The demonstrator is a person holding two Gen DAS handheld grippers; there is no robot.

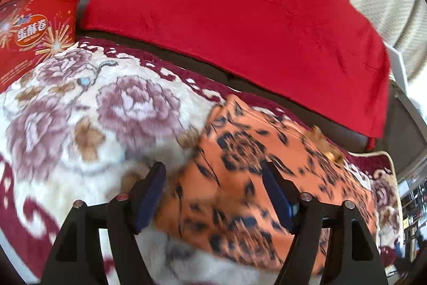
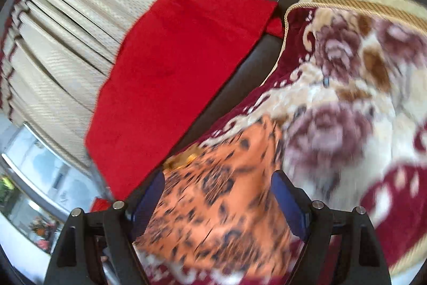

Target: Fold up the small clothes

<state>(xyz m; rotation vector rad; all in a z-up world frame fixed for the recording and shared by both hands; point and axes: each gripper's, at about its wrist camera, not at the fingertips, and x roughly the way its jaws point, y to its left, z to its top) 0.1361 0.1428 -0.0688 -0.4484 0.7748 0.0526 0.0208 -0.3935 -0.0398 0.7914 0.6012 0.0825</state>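
Note:
An orange garment with a black floral print [image 1: 240, 178] lies flat on a cream and maroon flowered blanket [image 1: 80, 111]. It has a small gold ornament [image 1: 331, 154] near its far edge. My left gripper [image 1: 213, 178] is open and hovers over the garment's left part, holding nothing. In the right wrist view the same garment [image 2: 218, 205] lies below my right gripper [image 2: 217, 186], which is open and empty, its jaws spread across the garment's width. The gold ornament [image 2: 186, 158] shows at the garment's far left corner. Both views are motion-blurred.
A red cloth [image 1: 226, 26] is draped over a dark sofa back [image 1: 333, 122] behind the blanket; it also shows in the right wrist view [image 2: 173, 71]. A red snack box [image 1: 34, 28] stands at the far left. Cream curtains [image 2: 58, 44] hang behind.

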